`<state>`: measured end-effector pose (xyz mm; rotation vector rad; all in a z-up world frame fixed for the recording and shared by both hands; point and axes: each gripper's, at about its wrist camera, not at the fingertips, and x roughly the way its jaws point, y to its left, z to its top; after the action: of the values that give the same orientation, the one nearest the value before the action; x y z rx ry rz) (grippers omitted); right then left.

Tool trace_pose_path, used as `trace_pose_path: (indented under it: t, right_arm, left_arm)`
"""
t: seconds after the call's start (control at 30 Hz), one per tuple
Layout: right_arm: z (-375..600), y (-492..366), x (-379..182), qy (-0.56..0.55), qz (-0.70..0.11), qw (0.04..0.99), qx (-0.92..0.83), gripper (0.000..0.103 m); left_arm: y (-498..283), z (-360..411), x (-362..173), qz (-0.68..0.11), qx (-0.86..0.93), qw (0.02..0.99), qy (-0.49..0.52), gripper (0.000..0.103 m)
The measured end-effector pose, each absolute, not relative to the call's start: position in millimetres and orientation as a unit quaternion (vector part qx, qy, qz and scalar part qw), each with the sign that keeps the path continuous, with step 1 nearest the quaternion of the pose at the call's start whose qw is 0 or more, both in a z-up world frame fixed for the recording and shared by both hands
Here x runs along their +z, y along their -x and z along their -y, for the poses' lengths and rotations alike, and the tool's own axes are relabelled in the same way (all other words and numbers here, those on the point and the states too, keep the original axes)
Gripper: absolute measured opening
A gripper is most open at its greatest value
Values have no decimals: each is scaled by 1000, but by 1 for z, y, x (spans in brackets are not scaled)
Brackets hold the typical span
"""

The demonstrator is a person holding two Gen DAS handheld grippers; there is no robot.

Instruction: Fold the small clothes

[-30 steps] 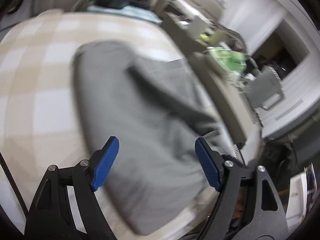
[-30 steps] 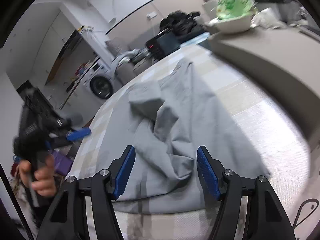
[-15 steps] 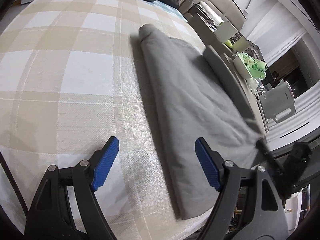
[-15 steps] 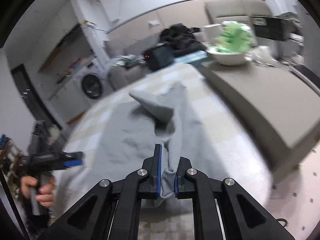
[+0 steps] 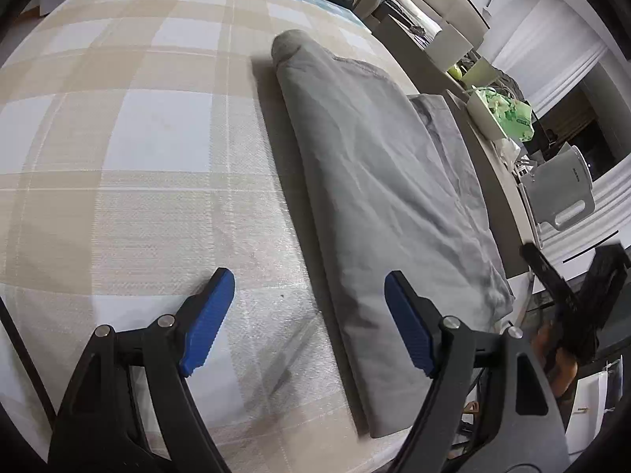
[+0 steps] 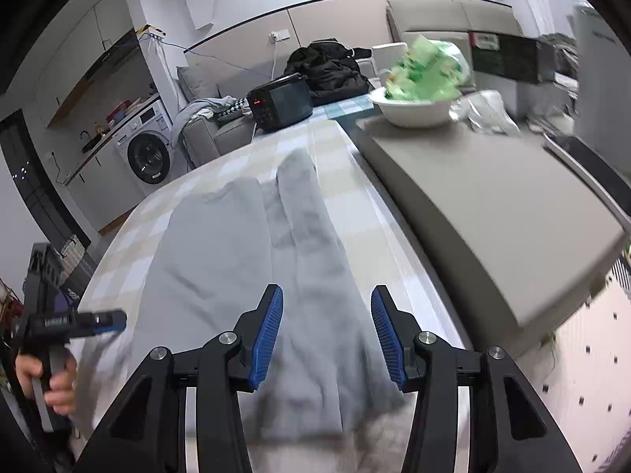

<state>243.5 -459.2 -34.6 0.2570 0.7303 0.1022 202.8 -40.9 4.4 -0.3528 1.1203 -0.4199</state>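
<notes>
A grey garment (image 5: 378, 197) lies folded lengthwise in a long strip on the checked tablecloth (image 5: 138, 149). It also shows in the right wrist view (image 6: 252, 260), with both long sides folded in toward the middle. My left gripper (image 5: 307, 327) is open and empty over the cloth's near left edge. My right gripper (image 6: 325, 331) is open and empty just above the garment's near end. The left gripper also shows in the right wrist view (image 6: 106, 321), held at the table's left edge.
A raised beige counter (image 6: 493, 205) runs along the table's right side, with a white bowl of green packets (image 6: 418, 106) on it. A black device (image 6: 282, 104) and dark clothes (image 6: 327, 69) sit at the table's far end. A washing machine (image 6: 148, 153) stands far left.
My right gripper was shut on a fold of the garment half a second ago; it has let go and opened. The garment now lies flat in a strip. The left gripper stayed open.
</notes>
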Motion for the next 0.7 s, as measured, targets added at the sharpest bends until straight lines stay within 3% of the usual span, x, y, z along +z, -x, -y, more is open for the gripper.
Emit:
trace_pose_path:
  t: [0.23,0.27,0.37,0.63,0.7]
  right_arm:
    - [470,-275,-71,-165,-414,892,76,58]
    - [472,-277,-76,-179,-419,886,88,56]
    - [483,-277,-79,-221,-417,875,107,53]
    - [501,-248,-78,-248,-420,865,122,49]
    - [499,-252,-81,-245,-418,866,123,41]
  left_arm:
    - [-231,56,2,-498,-202,819,202,76]
    - [-241,60,1,-493,-204,819,210,74]
    - [-266,71,-1,-494,-197,821,209,53]
    - [-315,81,-5,-502,-206,807,232,51]
    - [-326,81,-8,-510,-198,801,242,27]
